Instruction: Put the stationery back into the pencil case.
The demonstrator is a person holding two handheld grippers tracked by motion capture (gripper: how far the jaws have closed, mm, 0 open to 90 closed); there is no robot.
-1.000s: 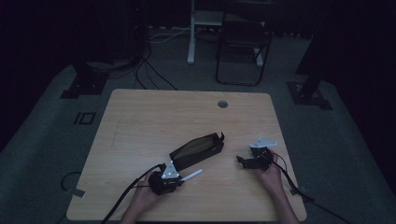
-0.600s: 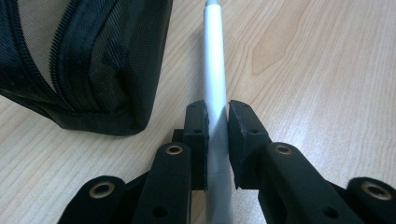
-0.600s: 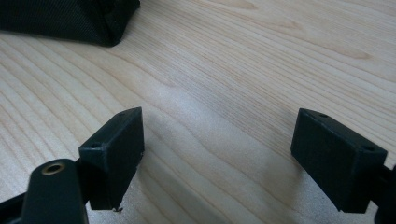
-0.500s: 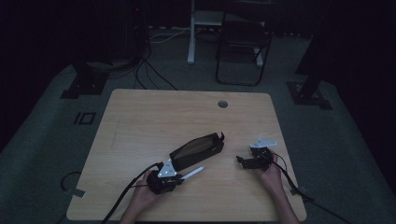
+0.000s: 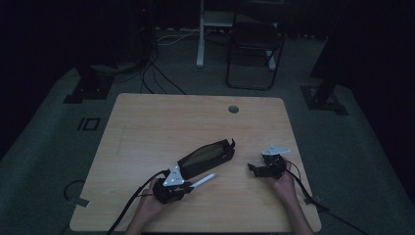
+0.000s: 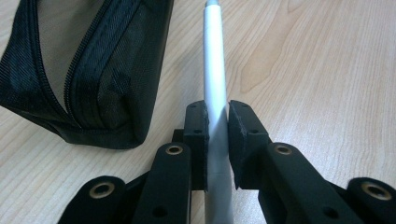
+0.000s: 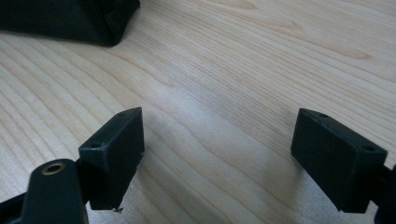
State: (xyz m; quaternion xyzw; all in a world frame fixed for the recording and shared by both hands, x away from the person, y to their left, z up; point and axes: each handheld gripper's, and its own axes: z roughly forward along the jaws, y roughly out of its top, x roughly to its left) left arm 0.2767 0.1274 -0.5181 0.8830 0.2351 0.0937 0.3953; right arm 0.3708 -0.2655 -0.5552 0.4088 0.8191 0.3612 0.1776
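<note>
Pale wood surface [image 5: 147,127] is sitting in a dim room, with both grippers working at its near edge. Near left, the left gripper [image 6: 216,135] is clamping its fingers [image 6: 195,135] on a silver pen [image 6: 214,65], which is pointing away to the right, just beside the black zip pouch [image 5: 205,157]. Near right, the right gripper [image 7: 217,154] is hovering low over bare wood, its fingers [image 7: 114,149] spread wide around nothing. Farther in, the pouch is lying slantwise with its zip open. Beyond the surface, a dark chair [image 5: 254,49] is standing on the floor
</note>
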